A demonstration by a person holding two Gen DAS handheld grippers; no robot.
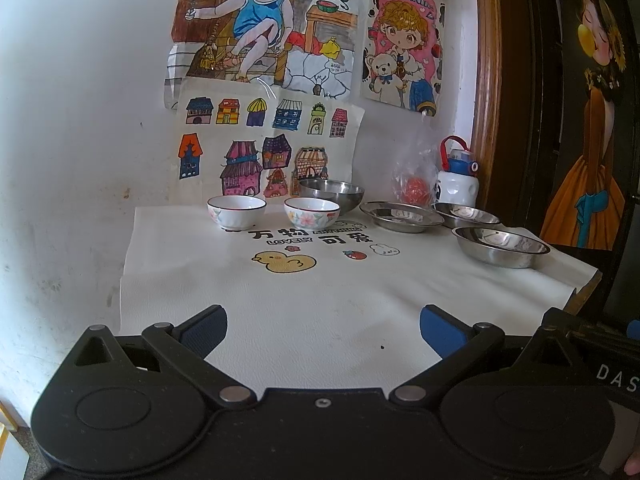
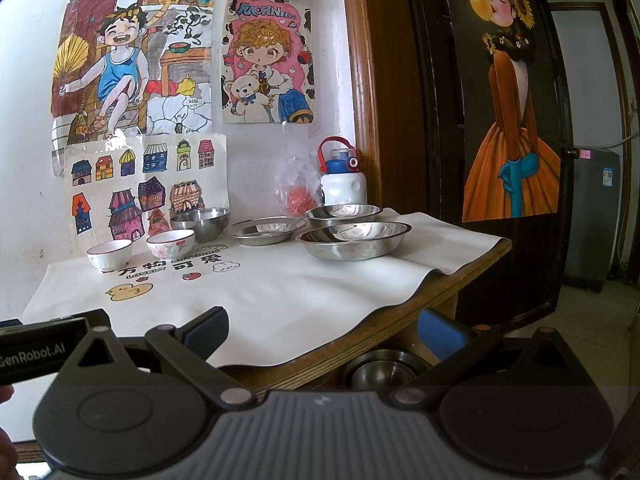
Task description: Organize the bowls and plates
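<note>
Well ahead of both my grippers, the dishes sit along the far side of the table (image 1: 280, 320), against the wall. My left gripper (image 1: 323, 330) hangs over the near part of the white mat (image 1: 240, 288) with its jaws spread wide and empty; my right gripper (image 2: 323, 330) is likewise wide open and holds nothing, poised over the table's near right edge. Far beyond the left jaws stand two white ceramic bowls (image 1: 236, 211) side by side, with a steel bowl (image 1: 331, 194) just behind the right one. To their right lie a shallow steel plate (image 1: 401, 217), a second steel dish (image 1: 466, 214) behind it, and nearest me a deeper steel dish (image 1: 500, 246). Nothing touches my jaws.
</note>
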